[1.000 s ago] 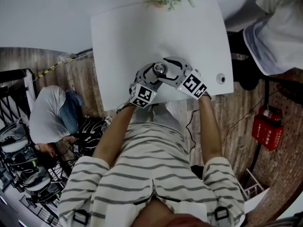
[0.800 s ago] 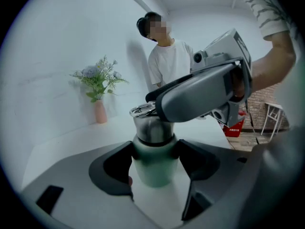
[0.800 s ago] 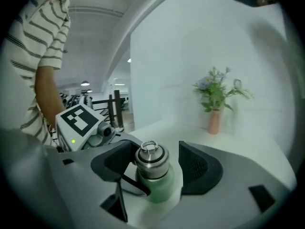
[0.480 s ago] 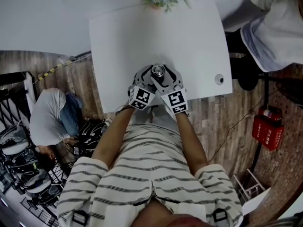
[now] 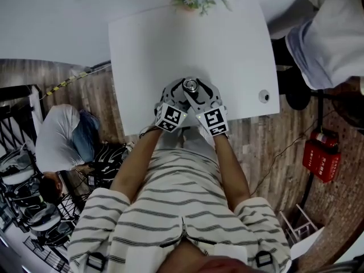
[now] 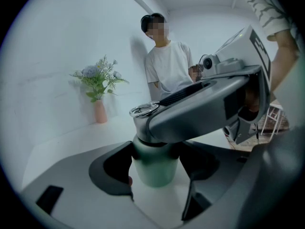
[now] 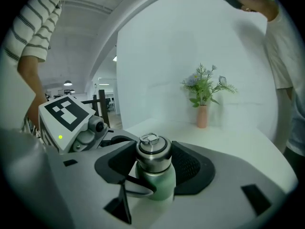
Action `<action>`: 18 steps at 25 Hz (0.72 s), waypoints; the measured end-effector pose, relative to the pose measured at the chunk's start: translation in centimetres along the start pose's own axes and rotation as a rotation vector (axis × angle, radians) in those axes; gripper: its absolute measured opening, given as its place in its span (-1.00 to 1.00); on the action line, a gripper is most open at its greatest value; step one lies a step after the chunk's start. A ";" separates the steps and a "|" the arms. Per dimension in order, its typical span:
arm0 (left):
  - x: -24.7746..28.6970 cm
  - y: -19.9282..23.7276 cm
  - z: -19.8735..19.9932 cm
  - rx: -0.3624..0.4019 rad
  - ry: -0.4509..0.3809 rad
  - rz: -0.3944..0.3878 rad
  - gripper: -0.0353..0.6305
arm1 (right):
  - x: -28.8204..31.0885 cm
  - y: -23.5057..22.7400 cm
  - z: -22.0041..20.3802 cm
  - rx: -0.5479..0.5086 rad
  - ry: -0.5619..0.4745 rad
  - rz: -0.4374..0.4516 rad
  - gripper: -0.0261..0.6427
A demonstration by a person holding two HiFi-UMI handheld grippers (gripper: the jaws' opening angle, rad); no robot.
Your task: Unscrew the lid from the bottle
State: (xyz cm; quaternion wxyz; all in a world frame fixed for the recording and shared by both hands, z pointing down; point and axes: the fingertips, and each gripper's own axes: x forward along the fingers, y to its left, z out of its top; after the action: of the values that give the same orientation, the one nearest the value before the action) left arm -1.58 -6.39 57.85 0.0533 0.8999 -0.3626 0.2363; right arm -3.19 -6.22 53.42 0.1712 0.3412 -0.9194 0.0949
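**Right gripper swung in onto the lid**

Since a second ago the right gripper [image 7: 153,162] has come in from the bottle's right side. Its square-marker cube [image 5: 211,121] now sits just beside the left one's cube [image 5: 171,116].

In the right gripper view, the jaws are closing on the round brushed-steel lid [image 7: 153,149], which has a small ring on top. The lid stands between them, and both dark pads lie against its sides.

Below it, the left gripper [image 6: 155,178] is clamped on the pale green metal bottle [image 6: 155,168]. One pad presses on each side of the body, just under the shoulder. The right gripper's grey arm crosses above the left jaws.

The bottle stands upright on the white rectangular table [image 5: 170,38], near the edge closest to the person holding the grippers.

At the far edge, well apart from the bottle, a slim pink vase [image 7: 202,117] holds pale blue flowers and green leaves. A person in a white T-shirt [image 6: 169,70] stands past the table by the white wall.

On the wooden floor to the right sits a red box [image 5: 319,157].
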 end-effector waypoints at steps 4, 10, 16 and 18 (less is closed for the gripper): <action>0.1 0.1 -0.2 -0.002 -0.004 -0.001 0.03 | -0.1 0.1 -0.1 -0.034 -0.005 0.081 -0.21; 0.1 0.0 -0.2 -0.009 -0.001 -0.004 0.03 | -0.4 0.3 0.0 -0.125 0.007 0.212 -0.21; 0.3 0.1 -0.3 -0.004 -0.001 -0.011 0.03 | -0.3 0.3 -0.2 -0.187 0.023 0.309 -0.21; 0.5 0.1 -0.5 -0.010 0.001 -0.010 0.03 | -0.3 0.1 -0.3 -0.188 0.008 0.344 -0.21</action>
State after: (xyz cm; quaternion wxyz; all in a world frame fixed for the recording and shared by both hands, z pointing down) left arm -1.52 -6.60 58.48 0.0591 0.9014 -0.3592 0.2345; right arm -2.97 -5.82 53.58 0.1872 0.1612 -0.9683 0.0379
